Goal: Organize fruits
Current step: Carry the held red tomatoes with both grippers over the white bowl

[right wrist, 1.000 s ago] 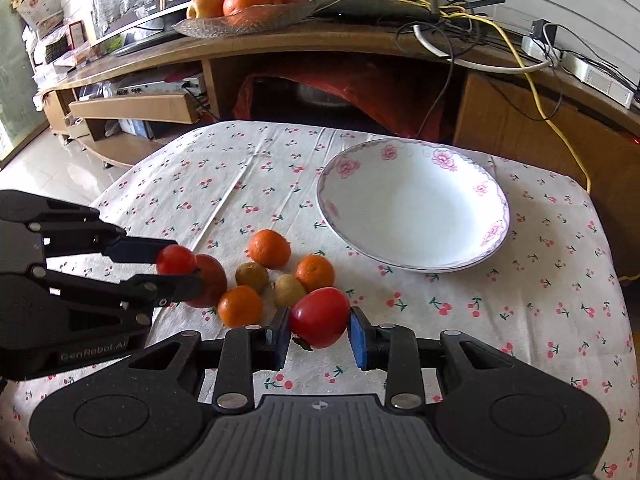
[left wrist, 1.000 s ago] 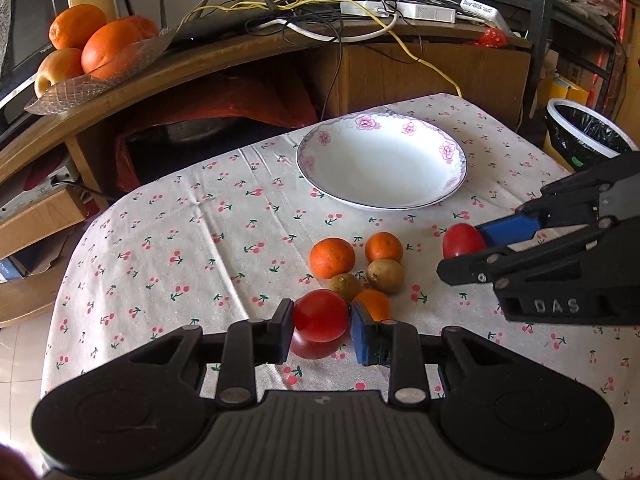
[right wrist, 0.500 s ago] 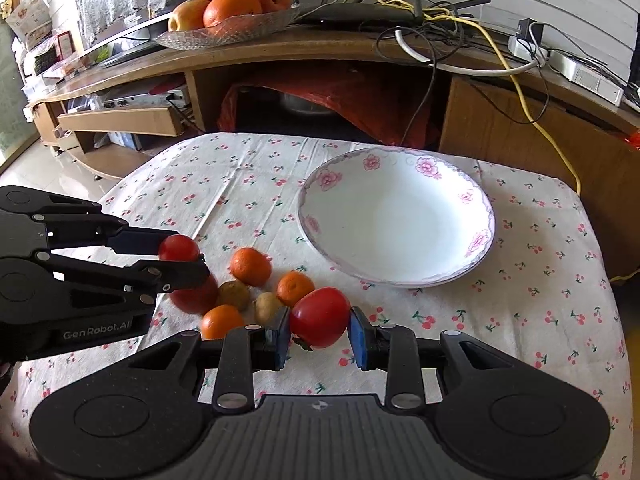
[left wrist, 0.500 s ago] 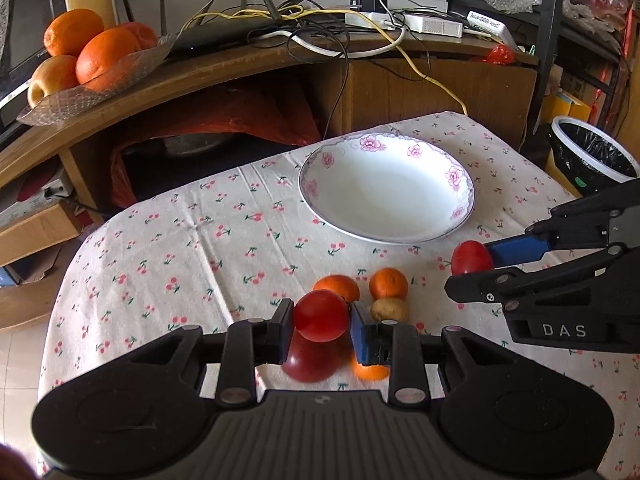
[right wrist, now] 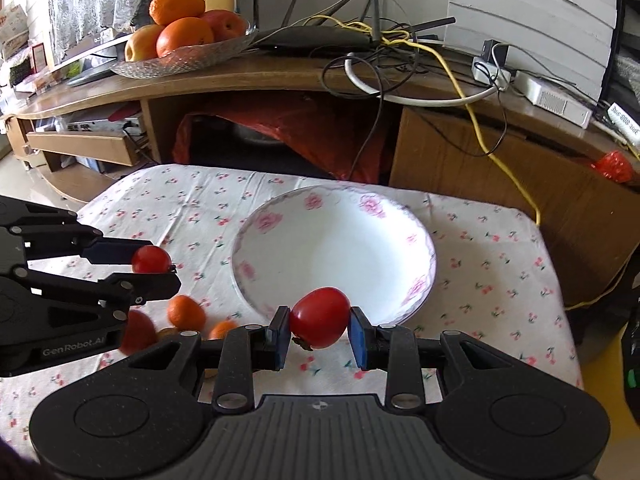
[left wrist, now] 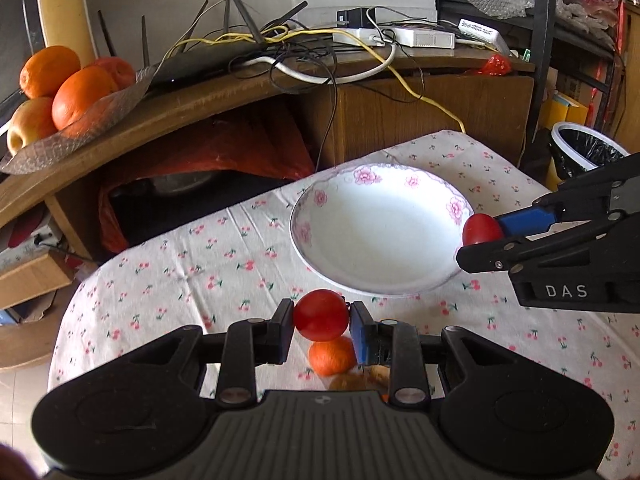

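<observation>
The left gripper (left wrist: 322, 322) is clamped on a round red tomato (left wrist: 321, 315), its pads pressing the fruit from both sides above the tabletop (left wrist: 168, 280), which is covered in a cherry-print cloth. The right gripper (right wrist: 318, 332) likewise pinches a second red tomato (right wrist: 320, 317), held just in front of the near rim of the white flower-edged plate (right wrist: 276, 280); from the left wrist view this same tomato sits at the plate's right edge. The plate holds no fruit. Below the left gripper an orange (left wrist: 332, 356) rests on the cloth, with something brownish beside it that is too blurred to name. In the right wrist view more oranges (right wrist: 185, 312) and another red fruit (right wrist: 138, 330) lie together on the cloth, left of the plate. A glass dish of oranges and apples (right wrist: 180, 60) stands on the wooden shelf behind.
</observation>
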The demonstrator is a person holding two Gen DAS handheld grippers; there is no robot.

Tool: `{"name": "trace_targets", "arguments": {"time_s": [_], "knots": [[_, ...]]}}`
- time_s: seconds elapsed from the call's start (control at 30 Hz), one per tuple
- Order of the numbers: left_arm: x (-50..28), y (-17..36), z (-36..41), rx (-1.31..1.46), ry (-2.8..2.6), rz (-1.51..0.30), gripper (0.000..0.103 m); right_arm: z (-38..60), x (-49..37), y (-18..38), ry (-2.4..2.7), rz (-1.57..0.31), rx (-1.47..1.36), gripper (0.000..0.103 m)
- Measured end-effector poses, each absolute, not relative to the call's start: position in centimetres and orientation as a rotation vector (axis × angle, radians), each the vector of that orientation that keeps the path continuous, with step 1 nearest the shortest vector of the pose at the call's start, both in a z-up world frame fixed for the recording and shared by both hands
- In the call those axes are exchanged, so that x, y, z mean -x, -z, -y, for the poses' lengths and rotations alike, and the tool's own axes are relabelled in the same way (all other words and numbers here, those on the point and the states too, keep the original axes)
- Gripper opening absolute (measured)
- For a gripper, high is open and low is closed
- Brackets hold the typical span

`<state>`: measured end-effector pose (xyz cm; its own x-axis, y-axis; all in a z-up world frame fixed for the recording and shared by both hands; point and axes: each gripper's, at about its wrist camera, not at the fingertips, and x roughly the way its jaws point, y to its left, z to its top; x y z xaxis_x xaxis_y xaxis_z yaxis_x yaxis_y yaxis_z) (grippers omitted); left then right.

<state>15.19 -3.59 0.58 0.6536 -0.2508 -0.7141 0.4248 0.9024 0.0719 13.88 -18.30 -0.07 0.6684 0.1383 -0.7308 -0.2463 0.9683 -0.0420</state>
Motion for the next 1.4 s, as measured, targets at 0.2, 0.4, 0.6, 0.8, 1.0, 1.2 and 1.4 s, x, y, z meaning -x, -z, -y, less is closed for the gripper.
{"name": "trace_targets", "arguments": {"time_s": [0.2, 0.4, 0.6, 0.8, 1.0, 1.2, 1.4], "knots": [[-16.6, 0.0, 4.6, -0.265, 0.393, -0.765, 0.038, 18.5, -15.1, 0.5, -0.201, -0.805, 0.184, 0.026], [-18.2, 0.8, 5.5, -0.277, 0.4, -0.774, 0.038, 19.1, -16.6, 1.3, -0.19, -0.826, 0.191, 0.026], [-19.4, 1.6, 6.3, -0.291, 0.41, -0.782, 0.038, 19.2, -17.6, 1.8, -0.195, -0.832, 0.2, 0.026], [-20.3, 2.2, 6.8, -0.298, 0.414, -0.792, 0.038, 19.3, -18.5, 2.5, -0.198, -0.845, 0.213, 0.026], [-20.6, 2.7, 7.4, -0.309, 0.425, -0.793, 0.038, 19.4, -19.0, 3.1, -0.2, -0.856, 0.216, 0.027], [-20.8, 2.9, 7.4, -0.306, 0.425, -0.798, 0.039, 19.4, -19.2, 3.3, -0.213, -0.859, 0.214, 0.027], [-20.8, 2.9, 7.4, -0.315, 0.425, -0.795, 0.039, 19.5, -19.3, 3.3, -0.212, -0.857, 0.212, 0.028]]}}
